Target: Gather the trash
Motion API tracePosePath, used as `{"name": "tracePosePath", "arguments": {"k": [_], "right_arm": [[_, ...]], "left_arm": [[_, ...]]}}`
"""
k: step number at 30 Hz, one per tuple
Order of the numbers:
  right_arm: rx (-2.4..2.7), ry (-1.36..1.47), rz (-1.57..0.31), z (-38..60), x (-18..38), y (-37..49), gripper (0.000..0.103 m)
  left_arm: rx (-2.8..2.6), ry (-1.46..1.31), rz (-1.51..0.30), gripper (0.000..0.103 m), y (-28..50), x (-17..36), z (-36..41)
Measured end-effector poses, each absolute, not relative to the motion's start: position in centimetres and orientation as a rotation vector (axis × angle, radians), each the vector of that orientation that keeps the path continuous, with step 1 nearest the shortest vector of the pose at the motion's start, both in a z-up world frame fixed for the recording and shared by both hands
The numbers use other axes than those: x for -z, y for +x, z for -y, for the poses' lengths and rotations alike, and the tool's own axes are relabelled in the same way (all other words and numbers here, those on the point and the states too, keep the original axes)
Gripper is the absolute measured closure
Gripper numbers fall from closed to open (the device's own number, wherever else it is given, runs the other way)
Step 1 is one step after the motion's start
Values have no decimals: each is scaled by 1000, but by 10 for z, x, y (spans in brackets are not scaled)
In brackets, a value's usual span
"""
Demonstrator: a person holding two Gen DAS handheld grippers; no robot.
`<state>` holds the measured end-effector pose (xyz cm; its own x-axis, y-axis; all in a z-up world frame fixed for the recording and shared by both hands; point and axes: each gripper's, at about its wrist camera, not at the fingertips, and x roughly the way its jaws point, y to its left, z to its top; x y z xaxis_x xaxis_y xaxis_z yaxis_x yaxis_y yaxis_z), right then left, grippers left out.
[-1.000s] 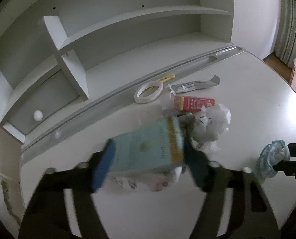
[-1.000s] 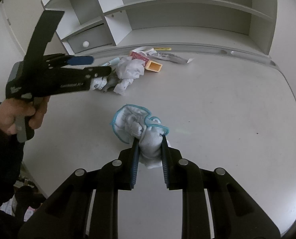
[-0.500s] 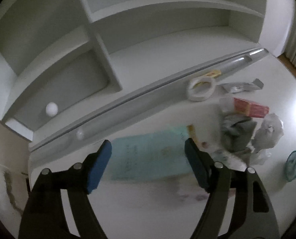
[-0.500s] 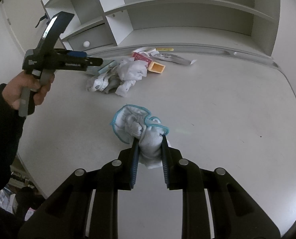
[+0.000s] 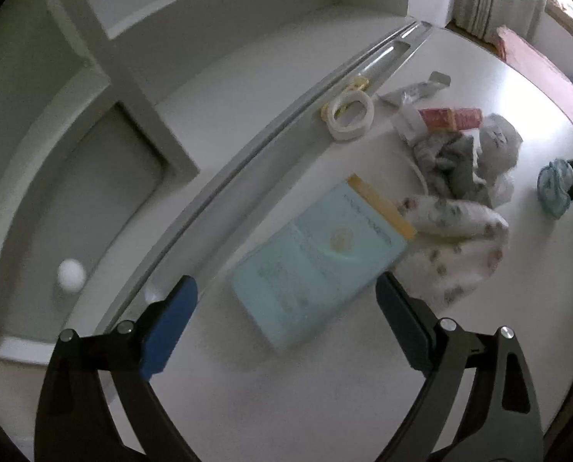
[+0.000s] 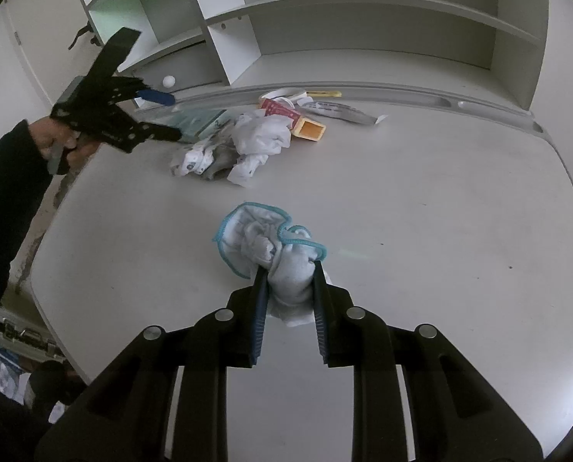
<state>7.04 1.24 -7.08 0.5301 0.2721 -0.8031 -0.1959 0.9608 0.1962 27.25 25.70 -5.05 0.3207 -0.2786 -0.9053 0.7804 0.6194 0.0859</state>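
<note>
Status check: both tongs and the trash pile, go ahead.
Left tongs open, empty, over light-blue packet. Right tongs shut on blue-edged cloth. Trash pile loose on desk; nothing blocking.

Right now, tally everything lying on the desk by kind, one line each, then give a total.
Boxes: 2, the pale blue box and the red carton
Crumpled paper or plastic wads: 3, patterned, grey, white
Cloths: 1, the blue-edged cloth
Tape rolls: 1
Foil wrappers: 1
Yellow tools: 1
Total: 9
</note>
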Motion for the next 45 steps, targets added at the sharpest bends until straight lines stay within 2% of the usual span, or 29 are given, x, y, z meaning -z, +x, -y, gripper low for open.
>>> {"name": "tracePosePath", "arguments": {"k": [10,14,19,28,32,36,45], "right_arm": [[-264,87,-981,-13,71,73,82],[-260,91,-979,-12,70,73,82],[-239,109,-963,-5,66,66,82],[-107,185,-872,47,43,24,83],[25,259,-827,98,40,-17,83],[225,352,-794,165,47,-83,83],[679,583,-783,289,93,-268,83]], "left_arm": [[776,549,-1033,12,289,66,-249],[771,511,-1040,26,285,65,-253],[677,467,-1049,40,259,57,-259],[546,439,-951,42,184,2,-244],[622,444,-866,42,141,-26,-184],[794,448,-783,42,89,-37,-89],[1280,524,-709,43,-70,-20,126]]}}
